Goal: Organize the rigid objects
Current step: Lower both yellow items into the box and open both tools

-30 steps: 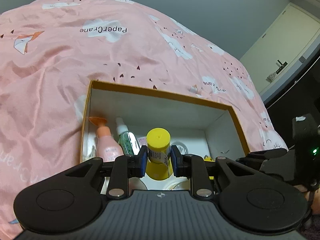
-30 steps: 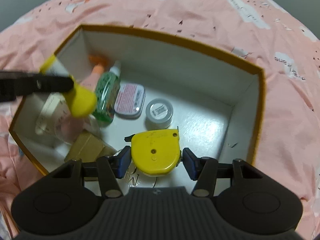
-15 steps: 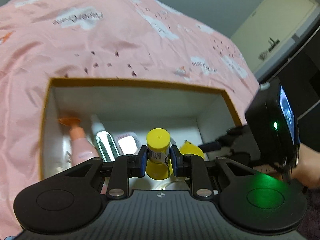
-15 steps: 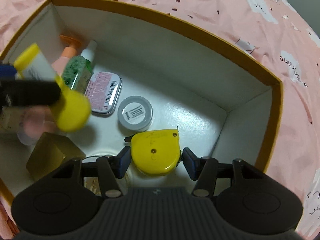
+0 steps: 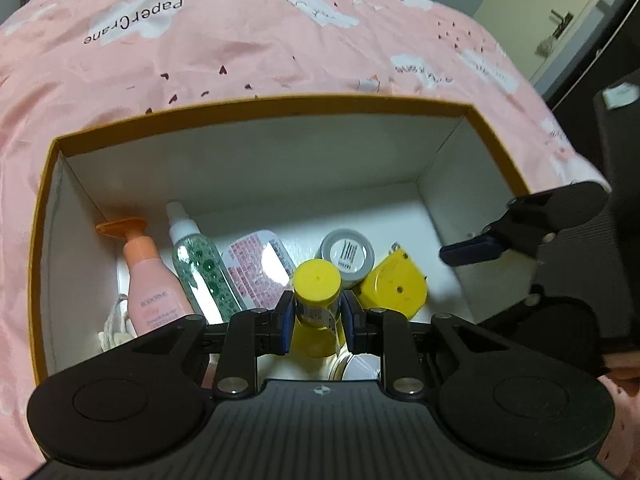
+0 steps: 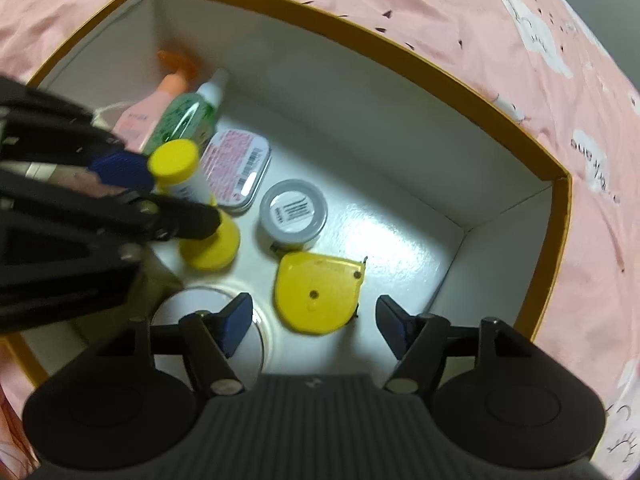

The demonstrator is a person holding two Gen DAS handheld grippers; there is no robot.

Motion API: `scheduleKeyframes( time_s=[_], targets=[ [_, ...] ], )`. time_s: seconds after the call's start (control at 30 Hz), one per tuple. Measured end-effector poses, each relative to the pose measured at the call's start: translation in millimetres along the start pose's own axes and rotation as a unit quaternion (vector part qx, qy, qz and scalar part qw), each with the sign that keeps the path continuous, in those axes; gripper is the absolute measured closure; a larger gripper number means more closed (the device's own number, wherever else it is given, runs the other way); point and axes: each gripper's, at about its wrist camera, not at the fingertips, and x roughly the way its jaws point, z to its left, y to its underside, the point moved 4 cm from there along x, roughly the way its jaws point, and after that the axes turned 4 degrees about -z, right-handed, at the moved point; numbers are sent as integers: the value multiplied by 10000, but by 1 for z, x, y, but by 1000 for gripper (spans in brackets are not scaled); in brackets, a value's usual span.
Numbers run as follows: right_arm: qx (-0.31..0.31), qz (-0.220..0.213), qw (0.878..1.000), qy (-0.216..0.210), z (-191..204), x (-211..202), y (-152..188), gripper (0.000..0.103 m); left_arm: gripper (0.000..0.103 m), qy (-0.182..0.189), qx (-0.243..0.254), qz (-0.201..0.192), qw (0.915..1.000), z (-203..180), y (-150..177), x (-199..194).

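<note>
- Holding a yellow-capped cylindrical tube (image 5: pixel 317 300) between its blue-padded fingers, the left gripper (image 5: pixel 316 322) has its jaws clenched on the tube's labelled middle, inside the orange-rimmed white cardboard box (image 5: pixel 256 110) that sits on the pink patterned bedsheet (image 5: pixel 200 28)
- In the right wrist view the tube's long axis runs tilted, one yellow end up toward the far wall and the wider yellow end low, close to the box floor or touching it; I cannot tell which
- The right gripper (image 6: pixel 314 320) is released, jaws spread wide with nothing between them; the flat yellow plastic tape measure (image 6: pixel 320 292) lies on the box floor just ahead of its fingertips, centred between them but apart from both pads
- Along the left wall lie a pink pump bottle with an orange top (image 5: pixel 150 280), a clear spray bottle with green dots (image 5: pixel 198 270) and a flat pink-labelled tin (image 5: pixel 256 270), long axes pointing at the far wall; a round grey-lidded jar (image 5: pixel 347 254) sits beside the tape measure
- By my judgement the coming move is setting the tube down: open floor lies between the tin and the jar, straight ahead of the left fingers, so laying it parallel to the bottles looks the neatest fit
- Risk, as I judge it: the tube may roll against the jar once released
</note>
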Motion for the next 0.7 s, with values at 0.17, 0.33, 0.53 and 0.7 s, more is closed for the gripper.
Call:
scheduleKeyframes(
  time_s=[0.17,0.33,0.53,0.7],
  targets=[
    [-10,-85,10000,-2,6,-6,7,34,76,-268,204,63,9994,-2,5,4],
    [10,-22,10000,-10,7,-3,12,34,69,-278,302,262,9988,-3,8,7],
    [0,46,9999,92,11,-8,13,33,34,32,82,165,9998,-2,13,-3],
    [-54,-16,9997,257,13,-22,12,22,27,225,-34,-147,9996,-3,12,-25]
  ],
)
